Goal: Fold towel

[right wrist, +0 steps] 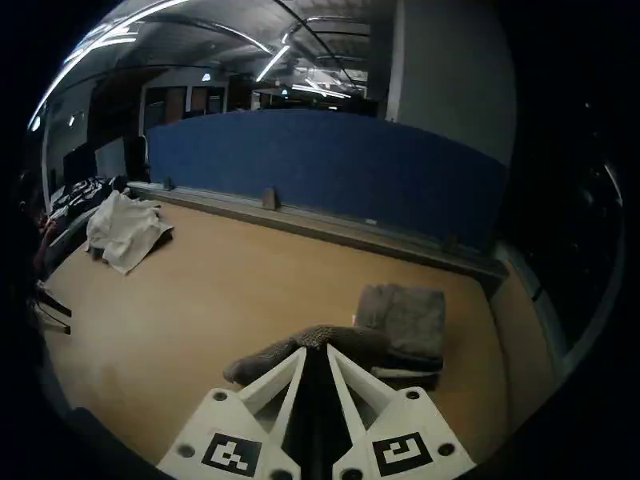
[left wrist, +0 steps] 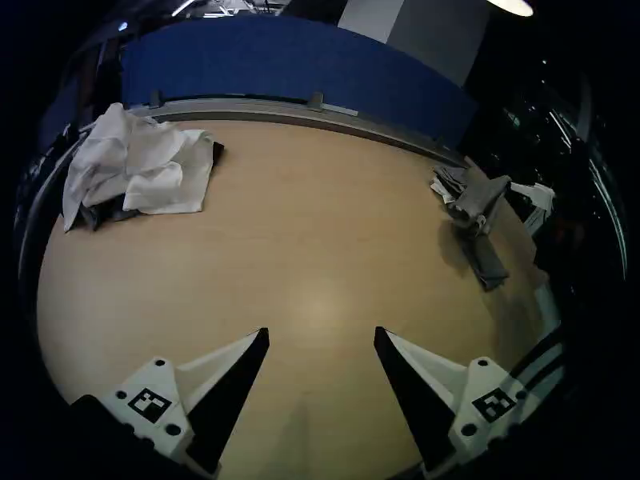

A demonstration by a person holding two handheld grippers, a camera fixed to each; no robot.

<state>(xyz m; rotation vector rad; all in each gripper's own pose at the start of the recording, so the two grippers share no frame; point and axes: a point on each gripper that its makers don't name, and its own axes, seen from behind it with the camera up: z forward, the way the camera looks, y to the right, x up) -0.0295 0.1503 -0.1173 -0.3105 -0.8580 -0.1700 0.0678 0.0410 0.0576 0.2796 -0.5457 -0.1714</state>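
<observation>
One towel [right wrist: 264,362] lay pinched in your closed right claw [right wrist: 318,350], trailing away from the stack [right wrist: 404,316]; your left claw [left wrist: 320,330] gaped empty, farther from it.

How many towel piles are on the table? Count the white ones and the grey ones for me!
White towel heap: 1
Folded grey towel stack: 1
Loose grey towel: 1, at the tips of the right gripper
Total: 3
</observation>
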